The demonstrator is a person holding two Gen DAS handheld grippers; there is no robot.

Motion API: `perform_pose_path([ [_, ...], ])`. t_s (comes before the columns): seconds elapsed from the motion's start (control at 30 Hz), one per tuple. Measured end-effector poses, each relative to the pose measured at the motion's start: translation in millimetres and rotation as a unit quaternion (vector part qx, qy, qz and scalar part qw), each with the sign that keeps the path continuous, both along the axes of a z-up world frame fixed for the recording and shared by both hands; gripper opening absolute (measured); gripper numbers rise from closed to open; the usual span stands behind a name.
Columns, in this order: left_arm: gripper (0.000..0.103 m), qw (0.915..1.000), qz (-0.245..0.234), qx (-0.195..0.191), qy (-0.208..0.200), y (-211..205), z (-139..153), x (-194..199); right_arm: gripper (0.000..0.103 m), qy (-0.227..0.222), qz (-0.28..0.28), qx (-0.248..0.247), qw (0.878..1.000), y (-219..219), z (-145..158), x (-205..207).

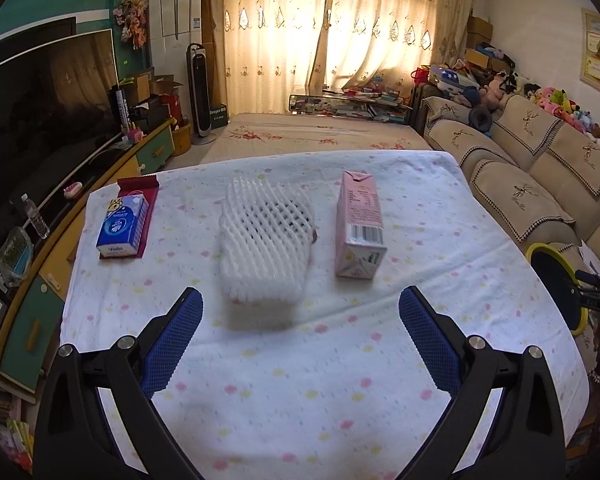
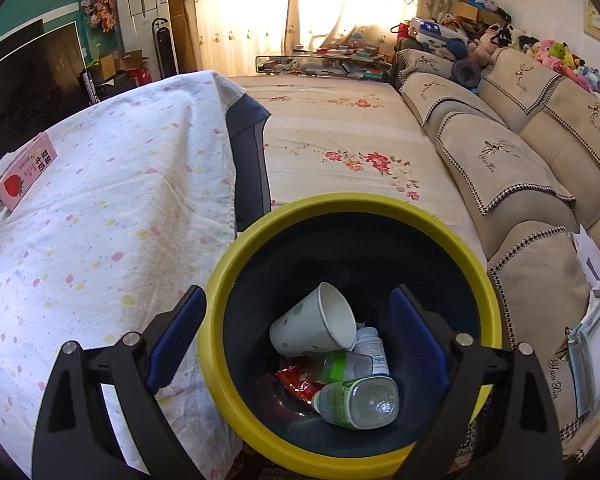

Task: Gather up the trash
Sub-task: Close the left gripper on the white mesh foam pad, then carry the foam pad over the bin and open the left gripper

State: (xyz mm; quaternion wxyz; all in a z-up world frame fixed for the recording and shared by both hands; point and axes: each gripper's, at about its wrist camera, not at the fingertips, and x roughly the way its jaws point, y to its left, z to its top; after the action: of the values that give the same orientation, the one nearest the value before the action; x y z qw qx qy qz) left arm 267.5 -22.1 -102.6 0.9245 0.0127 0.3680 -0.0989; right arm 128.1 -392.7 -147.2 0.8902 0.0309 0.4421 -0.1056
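Observation:
On the dotted white tablecloth [image 1: 284, 360] lie a white foam fruit net [image 1: 262, 236], a pink milk carton [image 1: 359, 226] and a blue tissue pack [image 1: 123, 224] on a red wrapper [image 1: 150, 194]. My left gripper [image 1: 300, 308] hangs open just short of the foam net, nothing between its blue pads [image 1: 172, 340]. My right gripper [image 2: 298, 308] is open above the yellow-rimmed bin [image 2: 236, 248]. Inside the bin lie a paper cup [image 2: 316, 322], plastic bottles [image 2: 360, 400] and a red wrapper [image 2: 296, 380]. The pink carton [image 2: 26, 170] also shows at the left of the right wrist view.
The bin's rim [image 1: 540, 250] shows off the table's right edge. A beige sofa [image 1: 540, 176] runs along the right, a bed [image 2: 340, 136] with a flowered sheet lies beyond the table. A TV [image 1: 40, 112] on a low cabinet stands left.

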Motion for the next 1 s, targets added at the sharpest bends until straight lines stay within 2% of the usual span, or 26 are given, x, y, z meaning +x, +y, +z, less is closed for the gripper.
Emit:
perform_pose_path([
  [0.3,0.096,0.9983,0.014,-0.029,0.048,15,-17,79,0.088,0.007,0.008,-0.004,1.0,8,-3,8],
  [0.43,0.087,0.9972,0.018,-0.025,0.068,16,-31,101,0.088,0.011,0.01,-0.006,1.0,9,-5,9],
  [0.5,0.079,0.9963,0.024,-0.026,0.078,18,-35,110,0.088,0.012,0.01,-0.006,1.0,10,-5,11],
  [0.57,0.065,0.9952,0.023,-0.033,0.089,21,-39,118,0.088,0.014,0.011,-0.006,1.0,10,-7,11],
  [0.63,0.057,0.9943,0.022,-0.035,0.098,21,-43,122,0.088,0.015,0.012,-0.005,1.0,11,-8,12],
  [0.77,0.034,0.9937,0.024,-0.037,0.103,23,-46,122,0.088,0.015,0.016,-0.003,1.0,12,-10,12],
  [0.8,0.031,0.9936,0.024,-0.04,0.103,24,-46,122,0.088,0.014,0.017,-0.003,1.0,13,-9,13],
  [0.83,0.025,0.9936,0.023,-0.041,0.102,24,-45,120,0.088,0.013,0.018,-0.004,1.0,14,-9,12],
  [0.87,0.015,0.9939,0.023,-0.041,0.1,24,-43,119,0.088,0.012,0.019,-0.005,1.0,15,-8,12],
  [1.0,0.013,0.9955,0.026,-0.043,0.081,26,-30,106,0.088,0.006,0.021,-0.008,1.0,17,-2,9],
])
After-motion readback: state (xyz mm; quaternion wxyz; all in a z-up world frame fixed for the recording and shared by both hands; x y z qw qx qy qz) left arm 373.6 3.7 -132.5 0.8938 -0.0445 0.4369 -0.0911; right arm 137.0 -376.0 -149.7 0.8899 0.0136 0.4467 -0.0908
